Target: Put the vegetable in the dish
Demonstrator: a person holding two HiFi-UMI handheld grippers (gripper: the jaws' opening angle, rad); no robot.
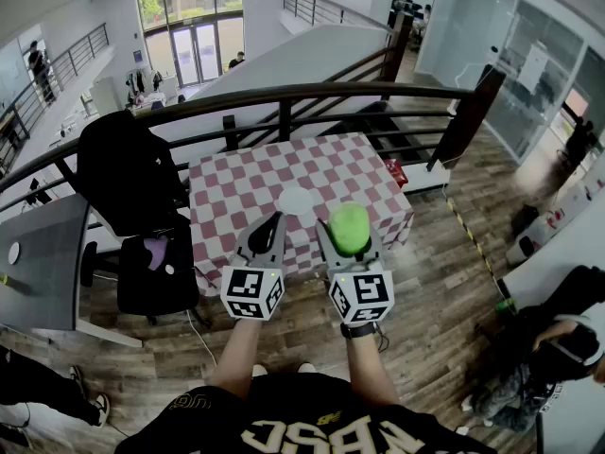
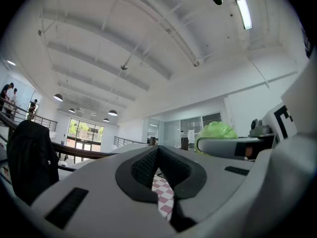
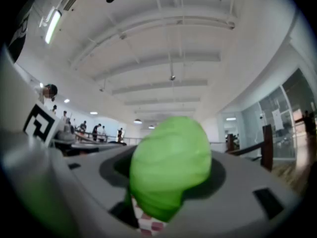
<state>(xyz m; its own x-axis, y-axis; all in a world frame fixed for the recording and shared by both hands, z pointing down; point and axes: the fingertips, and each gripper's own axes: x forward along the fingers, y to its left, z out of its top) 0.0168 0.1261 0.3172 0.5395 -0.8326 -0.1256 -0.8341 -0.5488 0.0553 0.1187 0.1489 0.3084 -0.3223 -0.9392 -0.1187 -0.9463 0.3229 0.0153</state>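
Closest in, the right gripper (image 1: 351,246) pinches a green cabbage (image 1: 349,223) between its jaws, held up off the table. Beside it, the left gripper (image 1: 276,223) has its jaws pressed together on nothing. Just beyond both tips lies the white dish (image 1: 296,200), near the front edge of the checkered table (image 1: 246,183). The carry looks nearly done — what remains is the placing. Bring the cabbage squarely over the dish's middle, lower it until it rests, and only then part the jaws — a round head dropped from height could roll off. Past the table runs a dark railing (image 1: 284,93).
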